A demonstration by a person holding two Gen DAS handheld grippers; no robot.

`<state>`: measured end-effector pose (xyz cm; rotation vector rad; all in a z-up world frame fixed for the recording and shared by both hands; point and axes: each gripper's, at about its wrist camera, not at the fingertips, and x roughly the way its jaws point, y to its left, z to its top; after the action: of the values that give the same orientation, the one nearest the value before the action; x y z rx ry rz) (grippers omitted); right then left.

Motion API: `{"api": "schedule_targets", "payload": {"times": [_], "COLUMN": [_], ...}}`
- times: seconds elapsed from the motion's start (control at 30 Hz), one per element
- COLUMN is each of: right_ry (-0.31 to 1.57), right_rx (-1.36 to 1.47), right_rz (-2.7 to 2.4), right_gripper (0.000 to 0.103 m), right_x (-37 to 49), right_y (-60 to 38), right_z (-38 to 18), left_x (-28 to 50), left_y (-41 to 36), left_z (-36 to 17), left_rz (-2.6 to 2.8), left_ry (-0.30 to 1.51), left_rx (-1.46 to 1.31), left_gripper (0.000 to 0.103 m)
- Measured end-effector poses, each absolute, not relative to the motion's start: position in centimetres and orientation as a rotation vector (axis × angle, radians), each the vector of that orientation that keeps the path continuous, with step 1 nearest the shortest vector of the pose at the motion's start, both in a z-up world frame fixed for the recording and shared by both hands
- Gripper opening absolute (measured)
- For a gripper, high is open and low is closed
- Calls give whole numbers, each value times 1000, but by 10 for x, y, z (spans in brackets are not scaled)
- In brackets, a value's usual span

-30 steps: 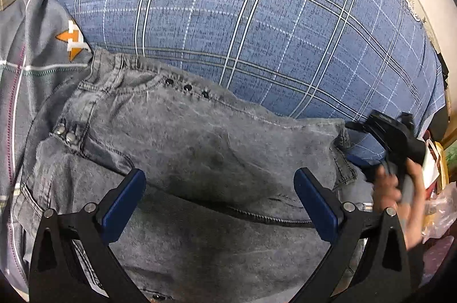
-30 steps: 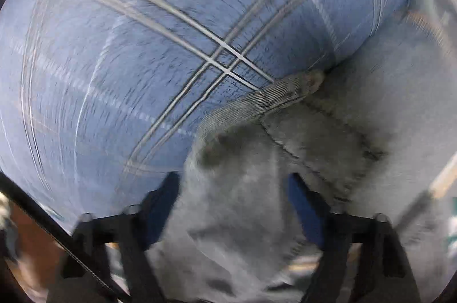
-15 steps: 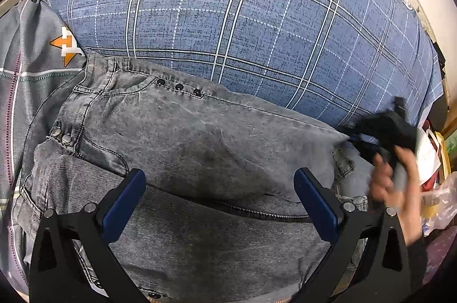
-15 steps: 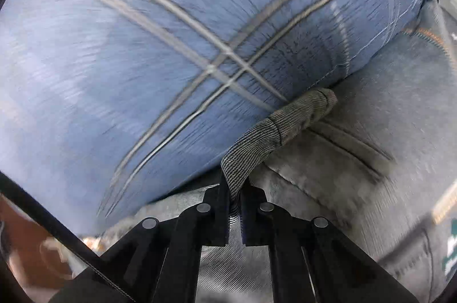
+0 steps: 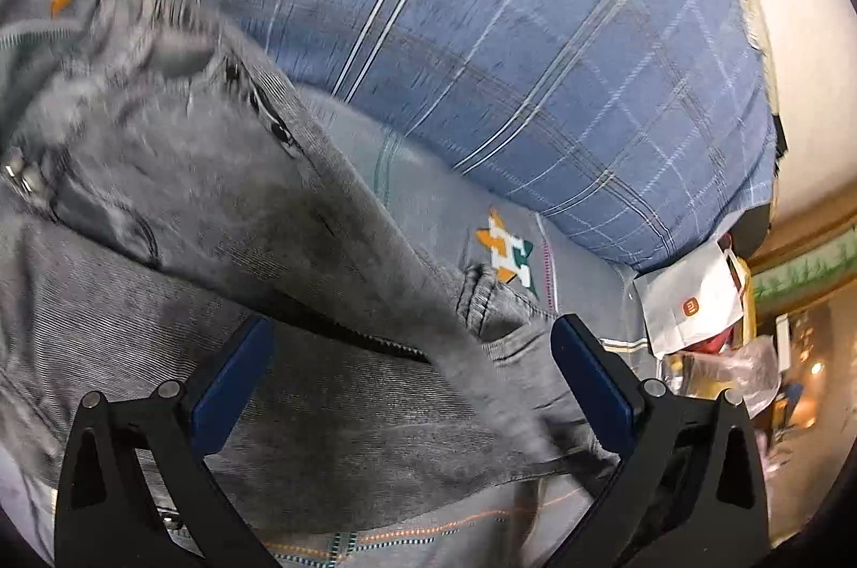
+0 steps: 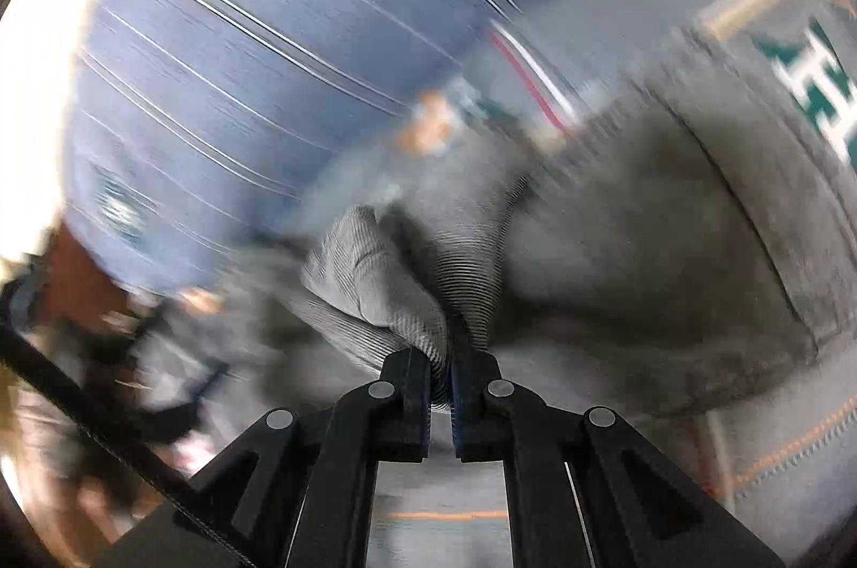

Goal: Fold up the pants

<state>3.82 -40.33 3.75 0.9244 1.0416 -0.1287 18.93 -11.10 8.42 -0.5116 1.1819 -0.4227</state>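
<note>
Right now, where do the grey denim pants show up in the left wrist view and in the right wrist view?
Left wrist view: the grey denim pants fill the left and centre, one flap lifted diagonally toward the lower right.
Right wrist view: the pants fill the centre and right, an edge pinched in the shut right gripper.
Shared landmark: the blue plaid pillow behind the pants.
</note>
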Motion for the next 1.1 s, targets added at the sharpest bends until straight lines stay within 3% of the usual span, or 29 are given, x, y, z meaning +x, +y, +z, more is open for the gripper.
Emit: {"api": "schedule_targets", "payload": {"times": [0.17,0.23,0.27,0.3,0.37,0.43,0.53,0.57,0.63,0.67,0.7,0.77,0.97,1.1], "right_ry": [1063,988,951,913,877,909,1035,1051,1109,1136,1148,1058,708,633], "right_rx": [753,613,553,502,461,437,346,348,397,417,430,441,622,864], "right_rz": [-99,-125,-142,-160,-157,-92,-76,-66,17,54,53,23,-86,-174], "right_gripper": [14,43,71,82,82,82,76,69,51,10,7,7,6,5], "right_x": [41,37,36,35,47,79,127,132,135,131,129,114,56,12], "right_y": [-386,-383,-388,-383,-382,-381,-367,-366,-359,-357,-354,-362,-437,-498], "right_z": [62,82,94,100,114,113,84,79,61,55,54,72,137,122], "left_x": [218,230,235,239,240,239,237,236,235,235,234,234,207,163], "left_y": [-126,-134,-139,-142,-142,-141,-139,-139,-139,-140,-140,-139,-105,-84], "left_z": [72,65,60,55,41,31,30,31,34,35,38,42,98,130], "left_rz": [-370,-338,-334,-338,-324,-315,-324,-332,-346,-352,-356,-353,-375,-418], "left_ry": [1225,1244,1258,1272,1306,1344,1342,1337,1325,1318,1313,1302,1155,1087], "left_rx": [-457,-426,-417,-407,-423,-455,-471,-475,-471,-467,-463,-480,-625,-720], "left_gripper": [103,98,89,84,60,47,45,45,45,45,42,1,1,1]}}
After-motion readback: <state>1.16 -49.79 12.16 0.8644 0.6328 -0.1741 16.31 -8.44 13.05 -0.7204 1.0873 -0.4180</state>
